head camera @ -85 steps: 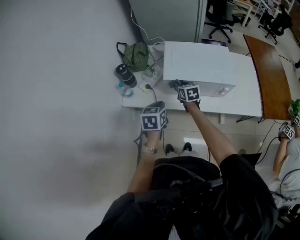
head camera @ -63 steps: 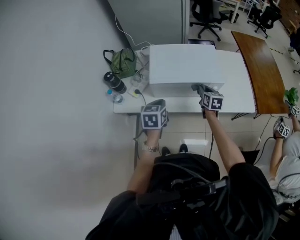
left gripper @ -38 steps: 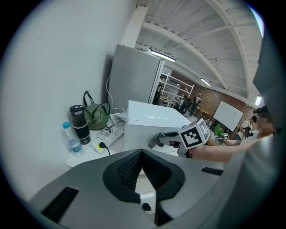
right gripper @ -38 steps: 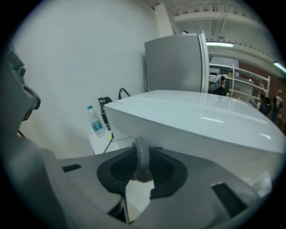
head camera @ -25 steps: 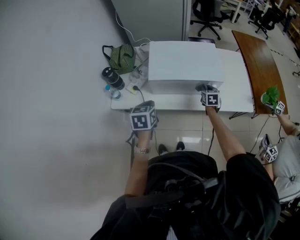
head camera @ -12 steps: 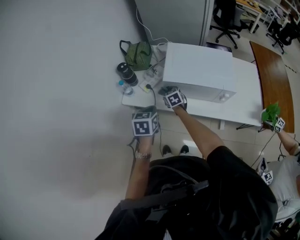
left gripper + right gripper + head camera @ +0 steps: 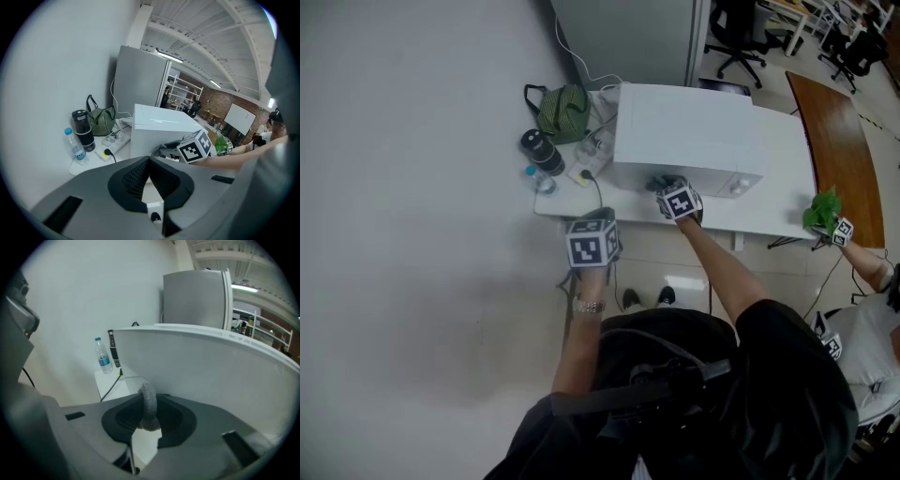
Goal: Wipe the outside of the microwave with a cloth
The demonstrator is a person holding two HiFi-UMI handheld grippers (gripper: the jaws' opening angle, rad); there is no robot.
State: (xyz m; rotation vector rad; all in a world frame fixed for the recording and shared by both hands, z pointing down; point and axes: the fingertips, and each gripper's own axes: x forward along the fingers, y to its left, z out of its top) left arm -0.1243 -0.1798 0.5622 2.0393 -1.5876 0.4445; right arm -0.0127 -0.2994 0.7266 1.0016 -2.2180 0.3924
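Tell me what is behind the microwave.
A tall grey cabinet stands directly behind the microwave. The microwave's rear face, and whatever lies on the table close against it, are hidden by its own body.

white rectangular counter (image 7: 776, 212) | centre: white boxy microwave (image 7: 684, 131) | left end: green striped fabric bag (image 7: 562, 108), black cylindrical flask (image 7: 541, 150), clear plastic water bottle (image 7: 539, 180), white power strip (image 7: 117, 139)

**Plenty slipping out of sight**

Catching only a grey loop of cloth (image 7: 149, 408) in the right gripper view, losing its lower end between the jaws of the right gripper (image 7: 147, 398). Losing the microwave (image 7: 211, 366) off that view's right edge. From the head view, burying both pairs of jaws under the marker cubes (image 7: 679, 202), left gripper (image 7: 593, 225) included. Clipping a second person (image 7: 861, 323) at the right border. Squinting at the label on the water bottle (image 7: 542, 178), too small to read.
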